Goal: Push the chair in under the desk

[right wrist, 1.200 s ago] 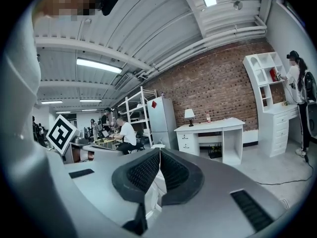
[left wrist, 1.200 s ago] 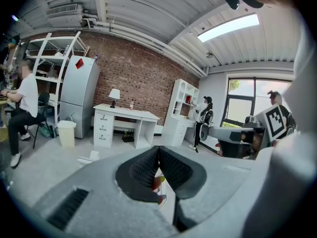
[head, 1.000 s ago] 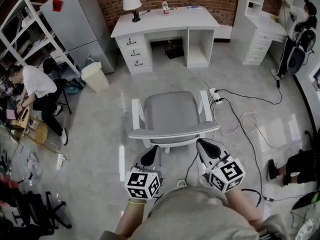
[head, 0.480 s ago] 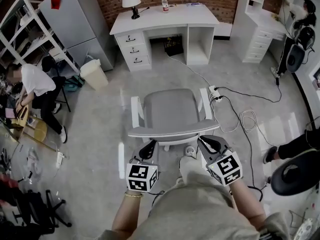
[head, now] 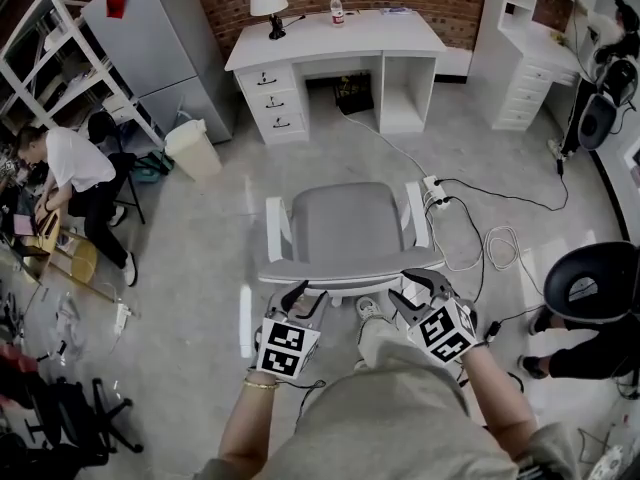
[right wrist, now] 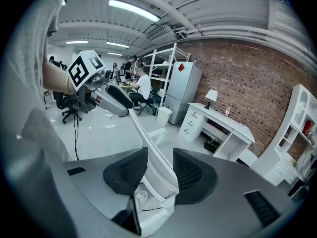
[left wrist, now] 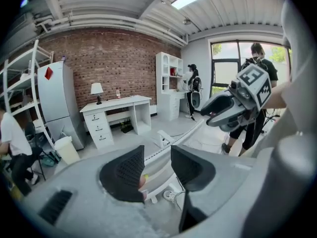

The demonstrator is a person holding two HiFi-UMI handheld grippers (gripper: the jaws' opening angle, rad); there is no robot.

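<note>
Between chair (head: 345, 230) and desk (head: 335, 40), a power strip (head: 435, 192) and cables (head: 395, 148) are laid on the floor. The chair is faced toward the desk, backrest (head: 350, 266) parallel to the desk's front. The backrest is straddled, unpinched, by left gripper (head: 303, 298) and right gripper (head: 415, 293), whose jaws have just been opened.

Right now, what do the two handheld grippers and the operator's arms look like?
Both the left gripper and the right gripper have light grey moulded bodies, black ribbed pads, and a white cube with black square markers behind each. Jaws have just been opening, the edge of the chair back between them. Forearms bare; grey-khaki top, thin bracelet on the left wrist.
</note>
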